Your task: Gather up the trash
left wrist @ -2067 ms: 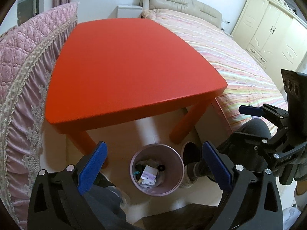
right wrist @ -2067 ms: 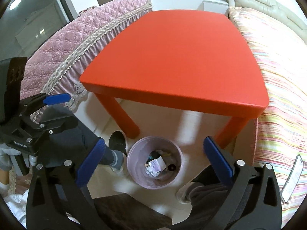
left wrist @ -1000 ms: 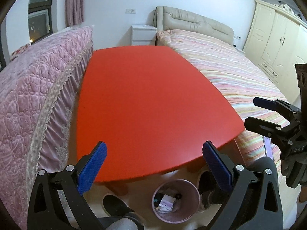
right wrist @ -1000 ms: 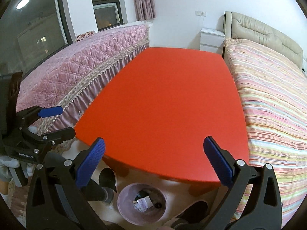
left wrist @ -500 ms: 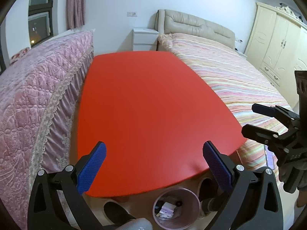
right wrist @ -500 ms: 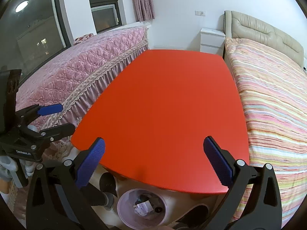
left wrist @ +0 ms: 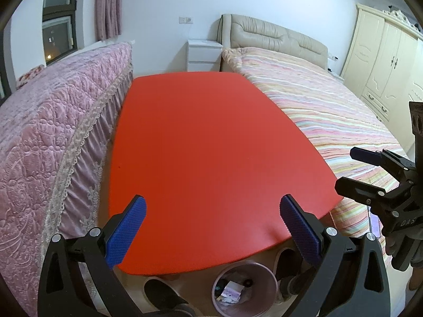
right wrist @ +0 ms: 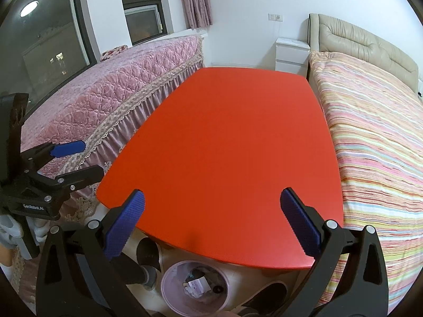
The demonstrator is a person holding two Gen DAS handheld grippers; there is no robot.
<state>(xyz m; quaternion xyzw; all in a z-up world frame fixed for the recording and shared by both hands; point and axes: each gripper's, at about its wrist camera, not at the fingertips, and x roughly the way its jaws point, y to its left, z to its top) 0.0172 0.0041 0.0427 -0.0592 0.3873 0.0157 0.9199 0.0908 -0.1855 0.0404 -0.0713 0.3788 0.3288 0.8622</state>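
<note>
Trash (left wrist: 232,294) lies inside the pink bin (left wrist: 244,266) on the floor, just under the near edge of the red table (left wrist: 211,145). The left gripper (left wrist: 211,227) and right gripper (right wrist: 211,224) hover above that near edge, both with jaws spread wide and holding nothing. Dark shoes (right wrist: 148,253) stand beside the bin.

Lying bare between pink sofa (left wrist: 47,137) and striped bed (left wrist: 325,113): red tabletop (left wrist: 208,145). Overhanging pink bin (right wrist: 195,288) far rim; flanking it, shoes (left wrist: 164,294).
</note>
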